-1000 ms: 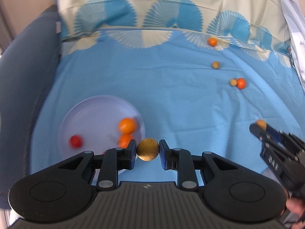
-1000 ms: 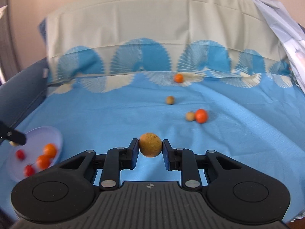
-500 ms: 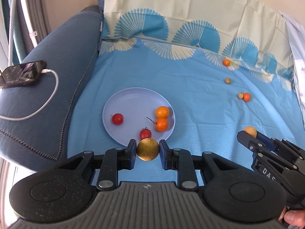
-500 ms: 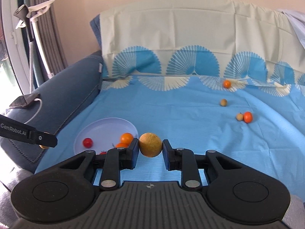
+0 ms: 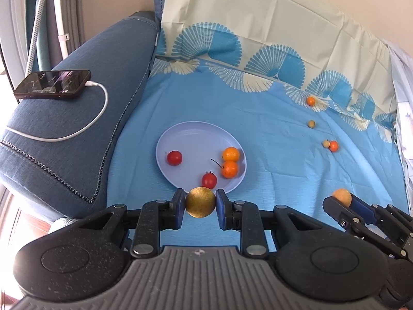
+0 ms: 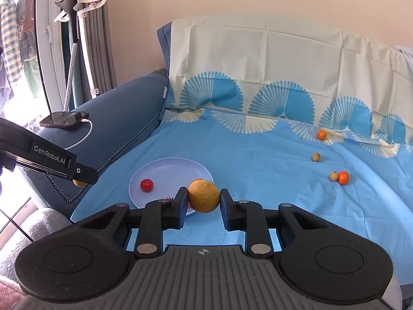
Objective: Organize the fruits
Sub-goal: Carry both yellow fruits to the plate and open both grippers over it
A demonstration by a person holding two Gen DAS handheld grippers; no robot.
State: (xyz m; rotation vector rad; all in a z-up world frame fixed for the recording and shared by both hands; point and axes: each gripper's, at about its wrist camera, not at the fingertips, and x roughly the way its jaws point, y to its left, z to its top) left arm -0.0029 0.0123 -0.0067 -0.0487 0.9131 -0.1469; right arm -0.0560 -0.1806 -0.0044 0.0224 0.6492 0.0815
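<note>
each gripper's jaws clamp a round yellow-brown fruit: left gripper [image 5: 200, 206] above the plate's [image 5: 191, 134] 6 o'clock rim, right gripper [image 6: 204, 198] likewise. only the left view shows both tomatoes and oranges there. blue sheet [image 5: 271, 134] covers the sofa; phone [image 5: 53, 84] at 10 o'clock.

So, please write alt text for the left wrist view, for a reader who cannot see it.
The left tool grips a brownish-yellow round fruit just in front of a pale plate holding two red tomatoes and two orange fruits, on a blue cloth. Four small fruits lie far right.
</note>
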